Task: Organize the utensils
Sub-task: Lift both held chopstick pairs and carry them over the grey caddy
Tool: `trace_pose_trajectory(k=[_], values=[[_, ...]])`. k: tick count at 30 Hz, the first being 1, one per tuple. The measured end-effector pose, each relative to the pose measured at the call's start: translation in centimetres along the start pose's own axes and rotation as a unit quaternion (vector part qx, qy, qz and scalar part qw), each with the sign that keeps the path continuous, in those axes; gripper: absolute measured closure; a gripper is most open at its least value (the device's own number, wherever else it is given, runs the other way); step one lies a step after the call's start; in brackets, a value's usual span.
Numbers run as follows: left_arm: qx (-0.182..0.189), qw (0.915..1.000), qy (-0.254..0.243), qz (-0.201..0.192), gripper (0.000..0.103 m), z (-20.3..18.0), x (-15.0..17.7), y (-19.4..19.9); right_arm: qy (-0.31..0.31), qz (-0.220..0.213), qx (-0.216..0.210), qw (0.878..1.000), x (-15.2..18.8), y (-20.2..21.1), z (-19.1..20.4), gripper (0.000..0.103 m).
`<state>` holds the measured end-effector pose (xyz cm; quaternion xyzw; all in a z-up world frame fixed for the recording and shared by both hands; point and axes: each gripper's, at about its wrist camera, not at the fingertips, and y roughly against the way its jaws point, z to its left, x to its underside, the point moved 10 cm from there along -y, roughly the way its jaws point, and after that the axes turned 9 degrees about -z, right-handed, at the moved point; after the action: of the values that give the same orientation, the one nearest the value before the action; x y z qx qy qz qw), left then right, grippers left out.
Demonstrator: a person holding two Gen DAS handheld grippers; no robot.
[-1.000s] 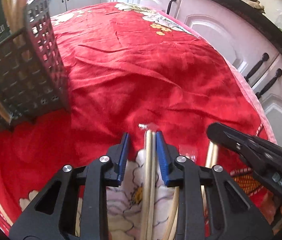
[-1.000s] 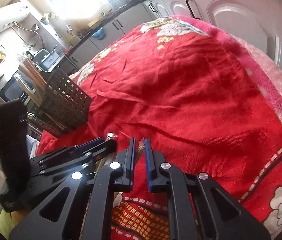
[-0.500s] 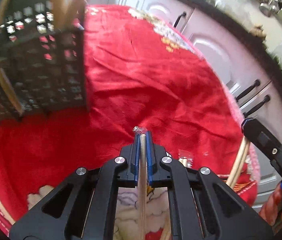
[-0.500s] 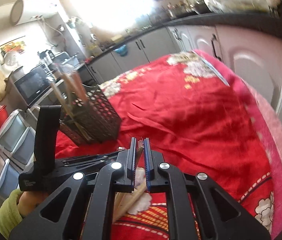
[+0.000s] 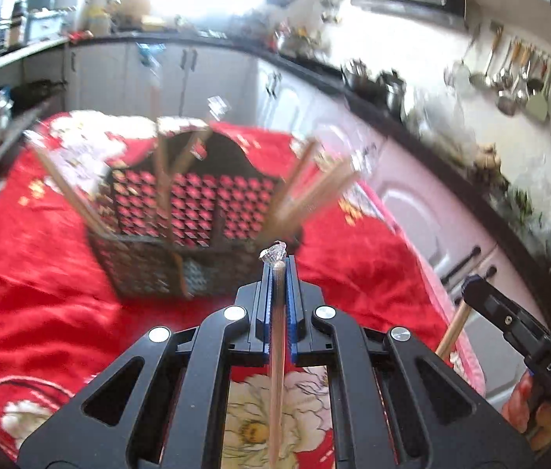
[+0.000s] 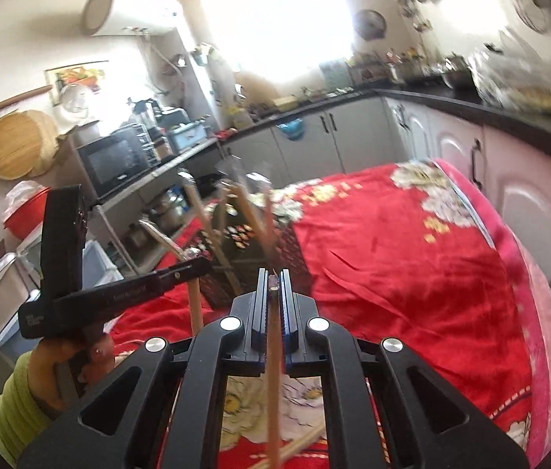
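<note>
Lifted off the cloth [image 5: 33,324] now, both grippers raised toward the basket [image 5: 193,230]. Left gripper [image 5: 278,273] clamped on a chopstick [image 5: 277,371], right gripper [image 6: 273,285] likewise pinching a stick [image 6: 273,383]. Held lengthwise between the pads, probably for dropping upright among the sticks already leaning inside.

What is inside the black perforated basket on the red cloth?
Inside the black basket several wooden chopsticks stand leaning outward, some with clear wrapping on their tips. The mesh walls and motion blur hide their lower ends, so anything else in there cannot be seen.
</note>
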<state>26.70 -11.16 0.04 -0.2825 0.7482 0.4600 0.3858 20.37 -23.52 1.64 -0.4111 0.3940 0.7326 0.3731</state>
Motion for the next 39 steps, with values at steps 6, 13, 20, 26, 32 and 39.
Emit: trace_pose_trajectory(k=[6, 13, 20, 26, 32, 39], values=[[-0.025, 0.9978, -0.009, -0.06, 0.1, 2.1, -3.0, 3.8, 0.023, -0.012, -0.021, 0.999, -1.5, -0.2, 2.9, 0.097], [-0.041, 0.994, 0.019, -0.099, 0.1, 5.0, -5.5, 6.4, 0.038, -0.022, -0.039, 0.998, -3.1, -1.2, 5.5, 0.097], [-0.05, 0.9904, 0.04, -0.122, 0.1, 6.9, -7.3, 7.8, 0.049, -0.027, -0.056, 0.997, -4.2, -2.6, 7.6, 0.097], [-0.054, 0.9868, 0.052, -0.144, 0.1, 7.9, -8.9, 9.0, 0.056, -0.031, -0.07, 0.995, -5.2, -3.9, 9.2, 0.097], [-0.054, 0.9841, 0.056, -0.159, 0.1, 8.2, -10.8, 9.3, 0.061, -0.04, -0.077, 0.994, -6.6, -5.1, 10.0, 0.097], [-0.049, 0.9806, 0.059, -0.18, 0.1, 7.3, -13.1, 9.2, 0.072, -0.051, -0.079, 0.993, -8.7, -6.3, 10.8, 0.097]])
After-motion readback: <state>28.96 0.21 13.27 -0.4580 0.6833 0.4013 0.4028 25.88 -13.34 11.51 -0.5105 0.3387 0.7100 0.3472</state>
